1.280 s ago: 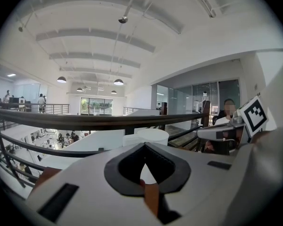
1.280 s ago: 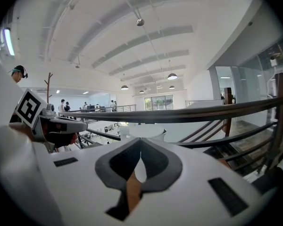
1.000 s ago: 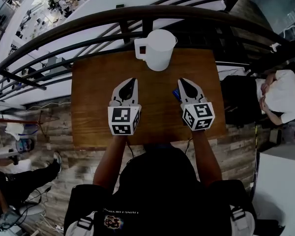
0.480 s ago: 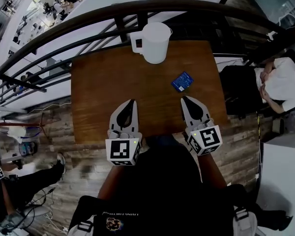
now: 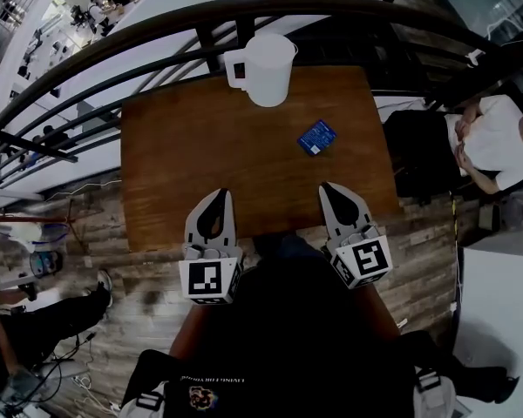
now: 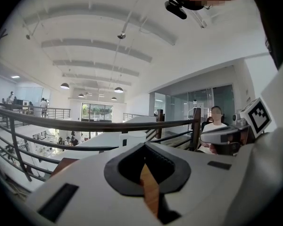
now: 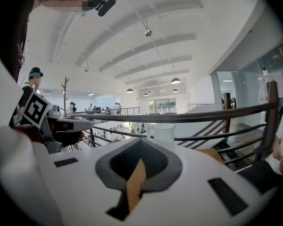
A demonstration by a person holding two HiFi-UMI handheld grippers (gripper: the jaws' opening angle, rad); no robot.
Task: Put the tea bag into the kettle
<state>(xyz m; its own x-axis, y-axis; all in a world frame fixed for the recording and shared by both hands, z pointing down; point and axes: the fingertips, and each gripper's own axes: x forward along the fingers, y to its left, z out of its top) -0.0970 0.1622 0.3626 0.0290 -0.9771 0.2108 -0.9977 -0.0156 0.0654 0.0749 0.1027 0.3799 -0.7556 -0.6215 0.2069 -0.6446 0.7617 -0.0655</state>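
Observation:
A blue tea bag packet (image 5: 316, 137) lies flat on the right part of the wooden table (image 5: 192, 146). The white kettle (image 5: 261, 68), a lidless jug with its handle to the left, stands at the table's far edge; its top shows in the right gripper view as the kettle (image 7: 161, 132) behind the jaws and in the left gripper view as the kettle (image 6: 132, 139). My left gripper (image 5: 219, 197) is shut and empty at the near edge, left of centre. My right gripper (image 5: 328, 190) is shut and empty at the near edge, well short of the packet.
A dark curved railing (image 5: 157, 33) runs behind the table's far side. A black bag (image 5: 418, 159) sits right of the table, beside a seated person in white (image 5: 492, 151). Plank floor lies left of the table.
Both grippers have drawn back from the middle of the table to its near edge. The blue packet, earlier hidden beside the right gripper, now lies uncovered on the table.

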